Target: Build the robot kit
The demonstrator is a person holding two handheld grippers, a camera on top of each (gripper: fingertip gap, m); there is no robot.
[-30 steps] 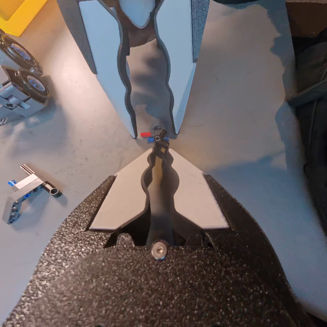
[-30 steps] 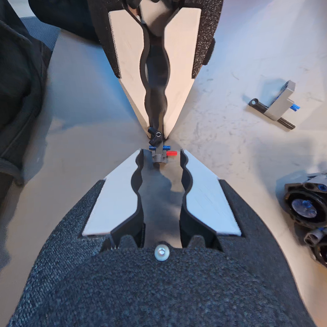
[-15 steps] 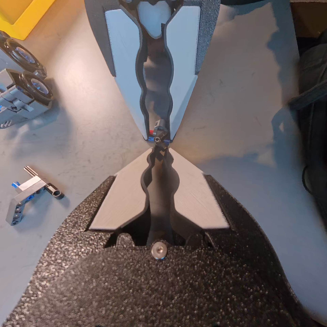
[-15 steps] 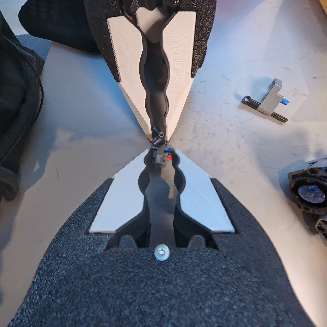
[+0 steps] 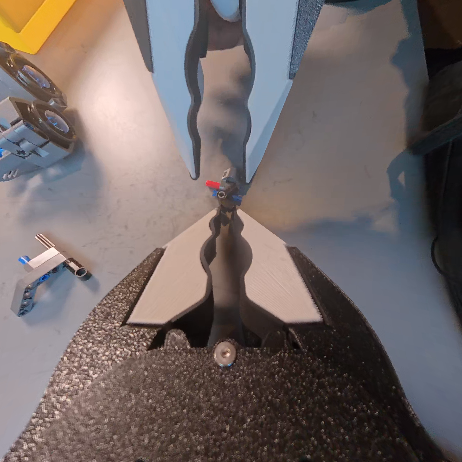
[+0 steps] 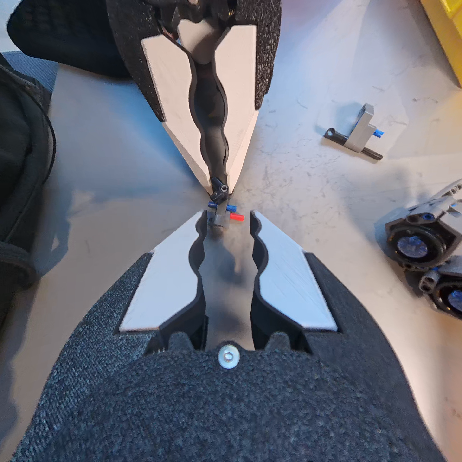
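My left gripper (image 5: 226, 211) is shut on a small black connector (image 5: 225, 200) just above the grey table (image 5: 125, 200). A small grey piece with blue pins and a red pin (image 5: 212, 183) sits against the connector's far end. My right gripper (image 5: 221, 177) faces the left one, open, its tips on either side of that grey piece without gripping it. In the right wrist view, the open right gripper (image 6: 227, 212) straddles the grey piece (image 6: 221, 216). Beyond it, the left gripper (image 6: 220, 193) pinches the black connector (image 6: 219, 191).
A grey L-shaped beam with a black axle and a blue pin (image 5: 47, 270) (image 6: 360, 132) lies on the table. A grey-and-black block with two round lenses (image 5: 37, 130) (image 6: 422, 245) and a yellow bin (image 5: 25, 20) (image 6: 447, 32) stand nearby. A dark bag (image 5: 445, 175) (image 6: 20, 175) borders the table. The grippers are tip to tip, or close to it.
My right gripper, open one second ago, closed on the small grey piece half a second ago and has opened again. My left gripper has stayed shut on the black connector.
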